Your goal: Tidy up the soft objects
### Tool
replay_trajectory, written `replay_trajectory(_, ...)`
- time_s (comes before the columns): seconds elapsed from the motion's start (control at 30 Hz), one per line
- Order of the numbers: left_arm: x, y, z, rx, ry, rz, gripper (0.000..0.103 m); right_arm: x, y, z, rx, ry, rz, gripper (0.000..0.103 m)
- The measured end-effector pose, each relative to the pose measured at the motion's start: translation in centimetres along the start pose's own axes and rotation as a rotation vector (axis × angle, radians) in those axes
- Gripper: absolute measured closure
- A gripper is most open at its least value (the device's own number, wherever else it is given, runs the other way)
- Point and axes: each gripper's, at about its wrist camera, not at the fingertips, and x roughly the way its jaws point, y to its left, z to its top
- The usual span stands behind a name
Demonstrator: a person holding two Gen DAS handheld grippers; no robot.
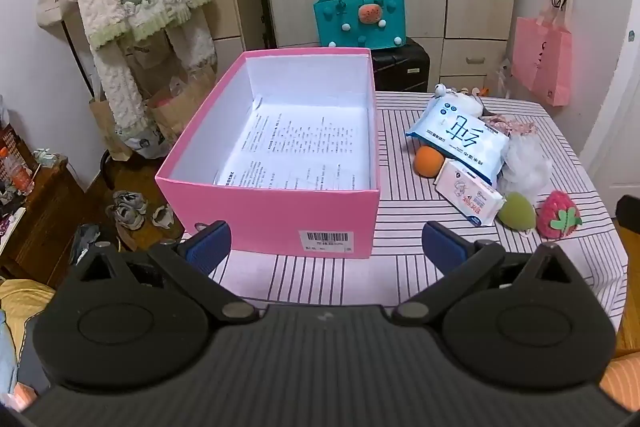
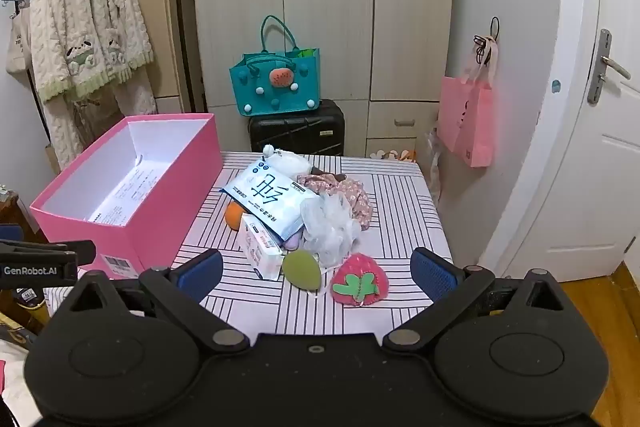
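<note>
Since both the left gripper (image 1: pixel 326 241) and right gripper (image 2: pixel 316 273) hover with jaws wide and empty, start with the strawberry plush (image 2: pixel 357 285) at the desk's near edge, squeezing gently before lifting it into the pink box (image 1: pixel 280 223).

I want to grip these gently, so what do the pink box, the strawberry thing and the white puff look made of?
Pink box: stiff cardboard, matte pink outside, white inside, with crisp edges. Strawberry: seemingly knitted or plush fabric with a green felt-like leaf. White puff: probably bunched plastic mesh, translucent and ruffled.
</note>
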Motion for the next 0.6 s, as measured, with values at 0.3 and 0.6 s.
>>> replay_trajectory(0.3, -0.8, 0.1, -0.3, 0.008, -0.007, -0.051, 0.000, -0.2, 0.1, -0.2, 0.001, -0.008, 0.010, 0.001)
replay_trajectory(0.6, 0.2, 0.3, -0.1, -0.013, 0.018, -0.037, 0.000, -0.4, 0.0, -0.6, -0.004, -0.033, 0.011, 0.001)
